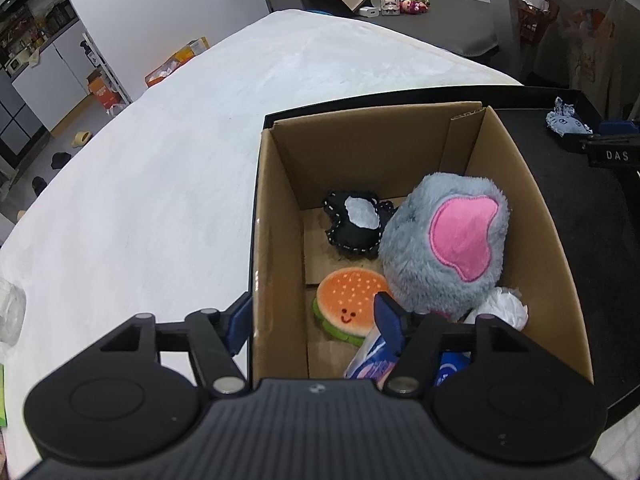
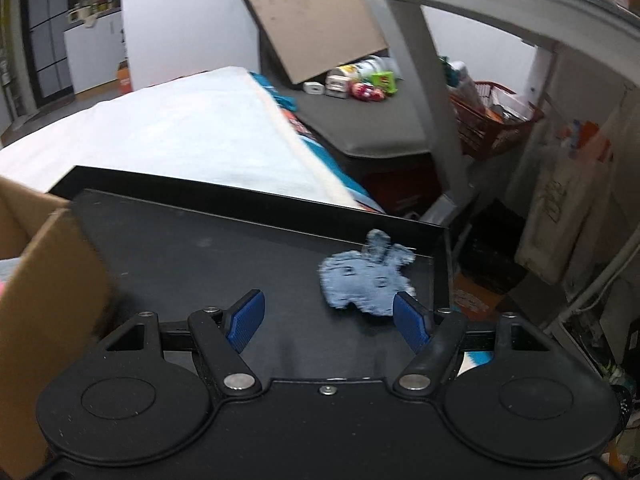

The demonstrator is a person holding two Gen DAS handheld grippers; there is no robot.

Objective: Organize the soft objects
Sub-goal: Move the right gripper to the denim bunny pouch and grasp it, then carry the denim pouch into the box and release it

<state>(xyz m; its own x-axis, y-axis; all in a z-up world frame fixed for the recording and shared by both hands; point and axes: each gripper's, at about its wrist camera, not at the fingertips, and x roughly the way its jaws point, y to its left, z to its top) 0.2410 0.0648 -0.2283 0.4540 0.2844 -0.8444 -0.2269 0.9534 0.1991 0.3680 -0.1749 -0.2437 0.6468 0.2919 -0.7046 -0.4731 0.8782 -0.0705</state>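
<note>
A cardboard box (image 1: 276, 216) stands on a black tray (image 1: 580, 240). Inside lie a grey plush with a pink patch (image 1: 444, 244), a burger plush (image 1: 348, 304), a black stitched plush (image 1: 354, 222), a white ball (image 1: 502, 306) and a blue-white soft item (image 1: 372, 360). My left gripper (image 1: 316, 320) is open, straddling the box's near-left wall, one finger inside. A small blue knitted plush (image 2: 366, 280) lies on the tray (image 2: 200, 248), also seen in the left wrist view (image 1: 566, 120). My right gripper (image 2: 330, 320) is open, empty, just short of it.
The tray sits on a white-covered table (image 1: 160, 160). The box corner (image 2: 48, 272) is at the right gripper's left. Beyond the table are a grey surface with small toys (image 2: 360, 88), a red basket (image 2: 492, 124) and floor clutter.
</note>
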